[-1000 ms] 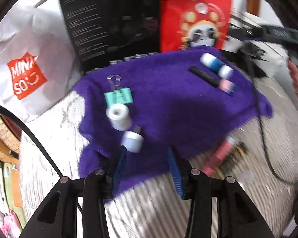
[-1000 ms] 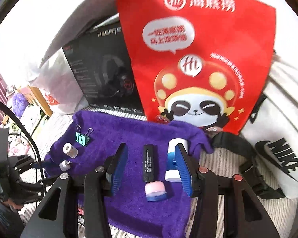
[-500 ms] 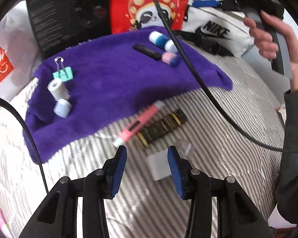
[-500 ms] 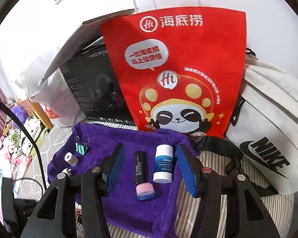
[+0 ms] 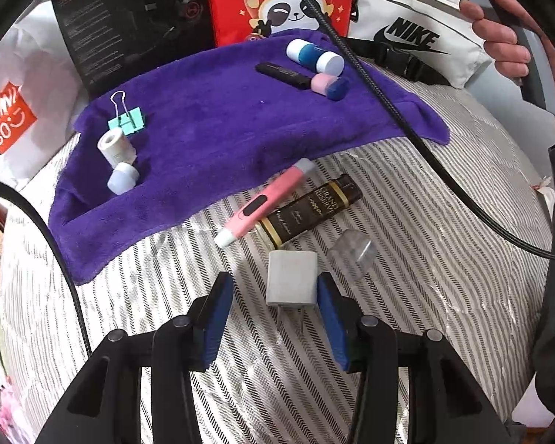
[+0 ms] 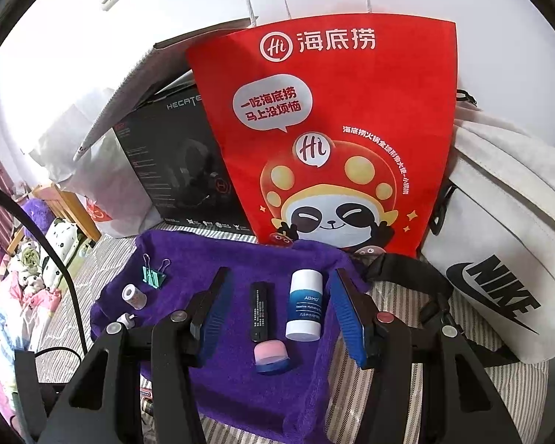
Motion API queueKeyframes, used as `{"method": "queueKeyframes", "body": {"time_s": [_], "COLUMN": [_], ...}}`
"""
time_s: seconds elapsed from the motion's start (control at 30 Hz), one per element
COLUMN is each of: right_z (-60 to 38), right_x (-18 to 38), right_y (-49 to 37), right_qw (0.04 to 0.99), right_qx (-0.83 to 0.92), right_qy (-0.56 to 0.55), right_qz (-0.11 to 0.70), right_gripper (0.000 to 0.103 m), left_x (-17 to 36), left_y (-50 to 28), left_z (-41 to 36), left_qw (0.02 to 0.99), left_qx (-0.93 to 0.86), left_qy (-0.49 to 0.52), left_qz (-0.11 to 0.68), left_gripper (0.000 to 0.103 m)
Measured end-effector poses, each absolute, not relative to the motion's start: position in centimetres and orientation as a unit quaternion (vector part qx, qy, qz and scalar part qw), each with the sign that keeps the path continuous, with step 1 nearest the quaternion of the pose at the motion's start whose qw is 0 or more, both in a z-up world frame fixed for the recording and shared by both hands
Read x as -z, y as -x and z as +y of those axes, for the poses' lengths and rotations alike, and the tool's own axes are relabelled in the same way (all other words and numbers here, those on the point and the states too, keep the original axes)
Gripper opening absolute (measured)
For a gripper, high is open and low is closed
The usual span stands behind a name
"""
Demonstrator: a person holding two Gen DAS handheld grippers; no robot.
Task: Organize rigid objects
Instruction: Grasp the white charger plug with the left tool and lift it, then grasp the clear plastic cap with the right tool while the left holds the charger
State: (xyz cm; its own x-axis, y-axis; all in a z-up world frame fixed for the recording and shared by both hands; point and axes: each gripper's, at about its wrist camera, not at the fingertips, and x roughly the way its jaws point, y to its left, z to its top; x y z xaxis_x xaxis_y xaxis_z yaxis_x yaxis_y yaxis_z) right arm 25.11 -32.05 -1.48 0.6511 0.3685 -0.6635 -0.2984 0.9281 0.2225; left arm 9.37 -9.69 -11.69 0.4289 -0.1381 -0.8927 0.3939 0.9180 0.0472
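Left gripper (image 5: pixel 273 292) is spreading around the smooth white square charger (image 5: pixel 291 283) on striped bedding (image 5: pixel 444 266); right gripper (image 6: pixel 279 309) hangs spread over plush purple towel (image 6: pixel 188 259).

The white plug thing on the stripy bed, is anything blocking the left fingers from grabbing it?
Nothing visible does. The white charger lies between the left gripper's opening fingers, with bare striped bedding on both sides. The clear plastic cap sits just beyond, outside them.
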Motion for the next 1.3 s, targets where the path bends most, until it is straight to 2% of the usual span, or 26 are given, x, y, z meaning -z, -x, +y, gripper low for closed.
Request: {"method": "queueKeyframes", "body": {"time_s": [0.13,0.27,0.47,0.67,0.9,1.3], "right_z": [-31.6,-31.2,-31.4,-30.2,-26.8,-22.2], "right_x": [1.6,1.8,2.0,1.6,1.1,8.3], "right_y": [-25.2,-25.2,-25.4,-24.7,-21.3,-8.4], "right_qw": [0.906,0.905,0.905,0.905,0.900,0.867], "right_qx": [-0.187,-0.189,-0.181,-0.184,-0.211,-0.261], "right_qy": [-0.041,-0.030,-0.030,-0.009,0.023,0.052], "right_qz": [0.377,0.380,0.385,0.385,0.381,0.421], "right_gripper": [0.054,0.054,0.054,0.054,0.054,0.054], "left_x": [12.3,12.7,12.3,11.7,11.2,12.5], "left_y": [-9.6,-9.5,-9.2,-8.8,-8.0,-7.8], "left_z": [-10.6,-11.0,-9.1,-3.8,0.2,2.7], "left_qw": [0.835,0.835,0.843,0.854,0.863,0.869], "left_qx": [0.159,0.172,0.156,0.106,0.072,0.061], "left_qy": [-0.133,-0.131,-0.129,-0.092,-0.075,-0.038], "left_qz": [0.509,0.505,0.499,0.502,0.495,0.490], "left_gripper": [0.044,0.026,0.026,0.026,0.026,0.026]}}
